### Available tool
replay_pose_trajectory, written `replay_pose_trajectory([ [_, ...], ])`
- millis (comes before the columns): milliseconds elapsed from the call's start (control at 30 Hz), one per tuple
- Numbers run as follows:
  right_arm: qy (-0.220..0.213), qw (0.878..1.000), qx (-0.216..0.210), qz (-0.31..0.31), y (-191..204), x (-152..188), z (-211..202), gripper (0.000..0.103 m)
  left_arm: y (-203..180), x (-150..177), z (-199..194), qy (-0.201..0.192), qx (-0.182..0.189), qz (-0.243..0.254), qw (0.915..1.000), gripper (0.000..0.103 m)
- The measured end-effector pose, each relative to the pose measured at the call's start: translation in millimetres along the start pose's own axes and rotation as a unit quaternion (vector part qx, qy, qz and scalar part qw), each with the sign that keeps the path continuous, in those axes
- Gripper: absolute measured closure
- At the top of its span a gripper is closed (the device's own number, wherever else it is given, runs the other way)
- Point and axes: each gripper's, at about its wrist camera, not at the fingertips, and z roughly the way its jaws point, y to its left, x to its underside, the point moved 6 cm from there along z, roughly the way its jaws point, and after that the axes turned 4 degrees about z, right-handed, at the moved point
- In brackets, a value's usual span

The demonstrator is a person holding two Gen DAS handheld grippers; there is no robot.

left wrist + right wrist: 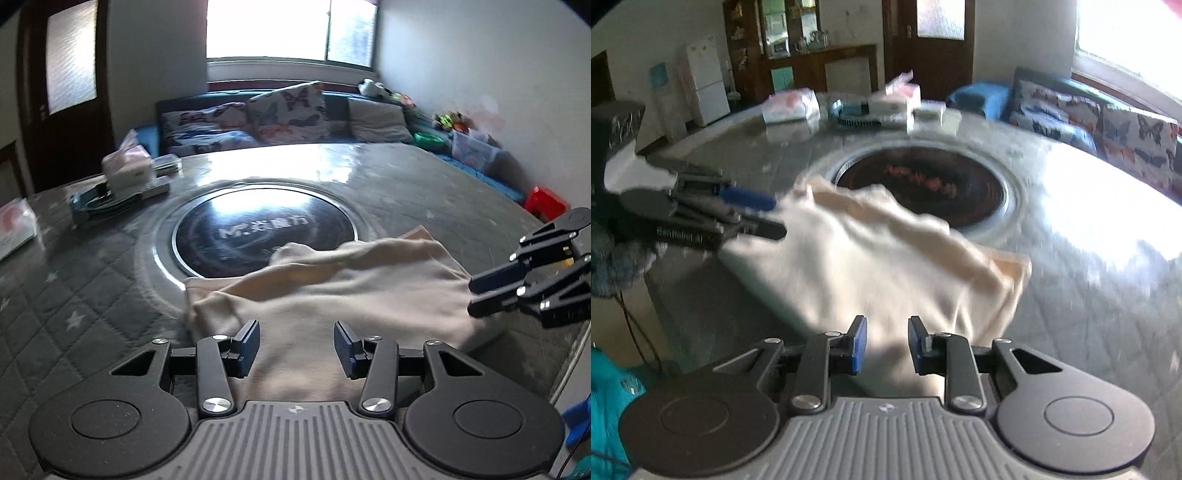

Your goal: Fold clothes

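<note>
while both tools sit at the near edge of the cream garment [332, 288], looks like a setup for the next fold. left gripper [296, 349]: fingers wide apart, nothing between them but cloth lying below/ahead, not pinched. right gripper [884, 345]: also apart, gap narrower, hovering over the near hem, no clamp visible. in the left view the right tool comes in from the side w/ pads parted near the cloth's rt edge; contact there — can't tell, blur.

garment location: on the quilted grey table cover [74, 295], near edge of table, far part overlapping the rim of the round black inset plate [258, 229] in the table's centre. already partly folded, judging by doubled layers + a raised ridge across the far side; top layer bunched, not flat.

orientation: long axis runs roughly left-right across the person's front, parallel to the near table edge; corners at far rt and near left. short axis points away toward the plate.

probable reason for the stance: one tool per side, open, ready to take two near corners & carry them over evenly. risk: grabbing only the top layer.

clutter at the far left — tissue packs [125, 168], boxes — well apart, no interference. sofa w/ butterfly cushions [288, 110] beyond.
</note>
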Motion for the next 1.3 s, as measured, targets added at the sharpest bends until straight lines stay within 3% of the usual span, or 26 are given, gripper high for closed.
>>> replay_pose_trajectory([
  [133,0.002,1.000,0.000,0.011,-5,10,0,0.080,-5,4,8,0.011,0.006,0.010,0.9999,0.055],
  [333,-0.026,0.999,0.019,0.014,-21,-16,-3,0.080,-5,5,12,0.015,0.008,0.008,0.9998,0.055],
  [633,-0.021,0.996,0.048,0.068,-62,-33,41,0.080,-3,7,13,0.019,0.008,0.004,0.9998,0.055],
  [833,-0.052,0.997,0.026,0.058,-47,-54,40,0.080,4,2,15,0.017,0.007,-0.009,0.9998,0.055],
  [1100,-0.038,0.997,0.024,0.060,-42,-64,77,0.080,16,5,13,0.022,-0.011,-0.028,0.9993,0.054],
  [1300,-0.062,0.996,0.028,0.057,-37,-64,56,0.067,36,9,9,0.023,-0.030,-0.068,0.9969,0.053],
])
